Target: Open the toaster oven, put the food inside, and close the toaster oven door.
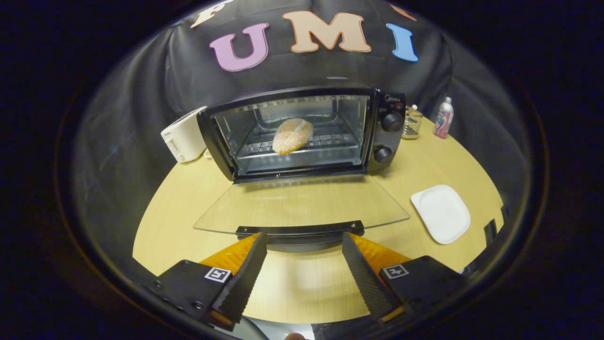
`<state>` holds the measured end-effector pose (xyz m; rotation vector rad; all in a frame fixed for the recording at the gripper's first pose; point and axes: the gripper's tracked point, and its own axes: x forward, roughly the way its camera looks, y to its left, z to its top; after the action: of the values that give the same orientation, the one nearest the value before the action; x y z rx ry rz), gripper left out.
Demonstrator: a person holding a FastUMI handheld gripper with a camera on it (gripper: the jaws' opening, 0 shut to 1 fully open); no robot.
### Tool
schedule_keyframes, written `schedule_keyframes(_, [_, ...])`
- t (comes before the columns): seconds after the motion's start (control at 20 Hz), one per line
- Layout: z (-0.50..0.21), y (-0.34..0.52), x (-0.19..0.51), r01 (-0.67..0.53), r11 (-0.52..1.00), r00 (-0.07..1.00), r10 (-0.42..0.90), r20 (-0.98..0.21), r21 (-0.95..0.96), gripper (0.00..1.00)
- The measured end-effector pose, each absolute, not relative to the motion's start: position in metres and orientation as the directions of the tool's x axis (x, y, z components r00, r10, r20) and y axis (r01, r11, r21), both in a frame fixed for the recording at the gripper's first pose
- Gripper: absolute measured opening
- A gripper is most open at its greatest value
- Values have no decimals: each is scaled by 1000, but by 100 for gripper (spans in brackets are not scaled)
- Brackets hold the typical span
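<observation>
A black toaster oven [382, 137] stands at the back of the wooden table, its glass door [302, 203] folded down flat toward me. On the wire rack inside lies a round orange bun [292, 135]. The door's dark handle [300, 231] runs along its near edge, right at my fingertips. My gripper [304, 243] is open, one finger on each side of the handle's span, with nothing pressed between them.
A white toaster [184, 134] stands left of the oven. To its right are a glass jar [412, 123] and a small bottle [443, 118]. An empty white plate [441, 212] lies on the table [179, 208] right of the door.
</observation>
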<state>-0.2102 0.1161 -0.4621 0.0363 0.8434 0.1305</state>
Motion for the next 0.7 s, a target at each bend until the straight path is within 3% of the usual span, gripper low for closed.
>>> schedule_keyframes(0.35, [-407, 127, -152, -112, 991, 769, 135, -625, 76, 100])
schedule_keyframes(0.7, [-403, 147, -101, -109, 982, 781, 181, -598, 156, 100])
